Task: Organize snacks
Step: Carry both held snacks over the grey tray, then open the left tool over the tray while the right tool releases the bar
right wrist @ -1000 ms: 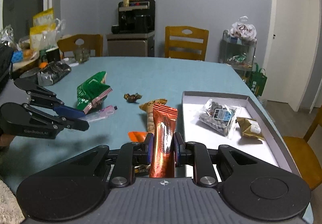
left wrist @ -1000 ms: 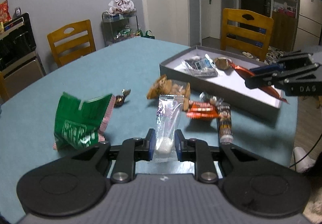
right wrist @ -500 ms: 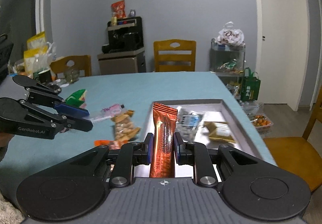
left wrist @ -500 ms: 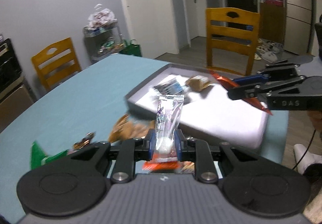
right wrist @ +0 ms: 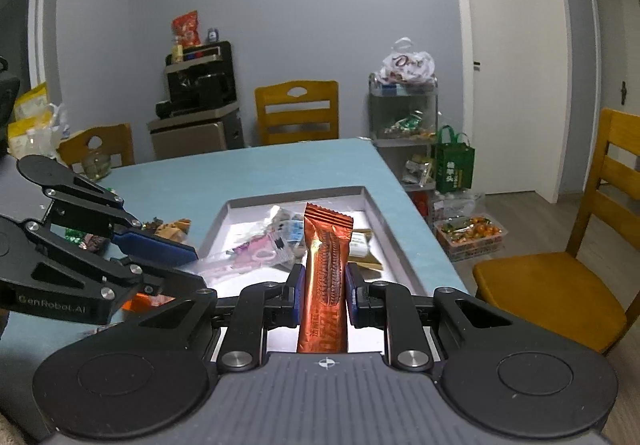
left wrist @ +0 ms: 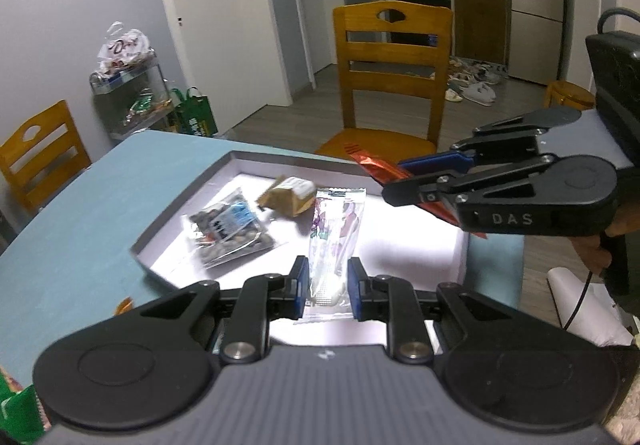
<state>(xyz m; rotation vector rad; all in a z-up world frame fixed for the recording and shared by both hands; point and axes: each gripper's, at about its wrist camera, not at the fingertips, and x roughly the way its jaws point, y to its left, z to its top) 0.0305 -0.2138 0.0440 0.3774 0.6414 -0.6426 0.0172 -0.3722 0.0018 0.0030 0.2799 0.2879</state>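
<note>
From the left wrist, the left gripper (left wrist: 328,283) pinches a clear plastic candy sachet (left wrist: 335,241) over the shallow grey tray (left wrist: 188,197), while from the right wrist the right gripper (right wrist: 322,295) clamps a red-orange foil bar (right wrist: 326,269) above it, so both look ready to lower and release.

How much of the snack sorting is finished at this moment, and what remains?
Done: a clear bag of dark nuts and a small tan packet already lie in the gray tray.

In hand: the left claw holds a clear packet over the tray; the right claw holds an orange-red bar.

Left: a few snacks are on the table beside the tray.
</note>
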